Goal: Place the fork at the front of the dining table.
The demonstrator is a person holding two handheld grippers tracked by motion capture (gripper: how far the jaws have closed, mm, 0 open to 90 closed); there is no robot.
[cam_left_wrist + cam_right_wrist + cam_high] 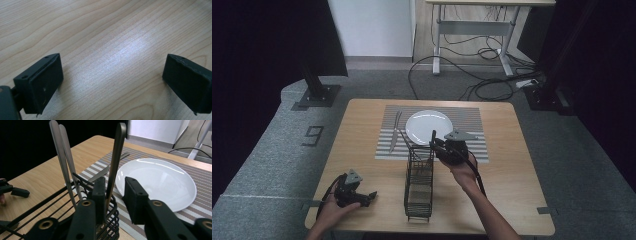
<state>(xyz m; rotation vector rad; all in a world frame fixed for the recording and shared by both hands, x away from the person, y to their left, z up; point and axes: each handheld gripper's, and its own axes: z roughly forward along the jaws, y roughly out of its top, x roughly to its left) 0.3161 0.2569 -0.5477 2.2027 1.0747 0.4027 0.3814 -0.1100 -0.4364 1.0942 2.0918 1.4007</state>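
Reaching over the wire caddy [419,182], the right tongs [113,192] stand open around an upright utensil handle [115,160], not yet clamped. Closing squarely on it before lifting straight up seems best. Left tongs [111,80] rest open on the table [362,150].

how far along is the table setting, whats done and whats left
Done, it seems: the plate is on the striped placemat with two utensils laid beside it. In hand: the right gripper stands open around an upright handle in the wire caddy, not clamped. Left: two more handles stand in the caddy. The left gripper is open over bare table.
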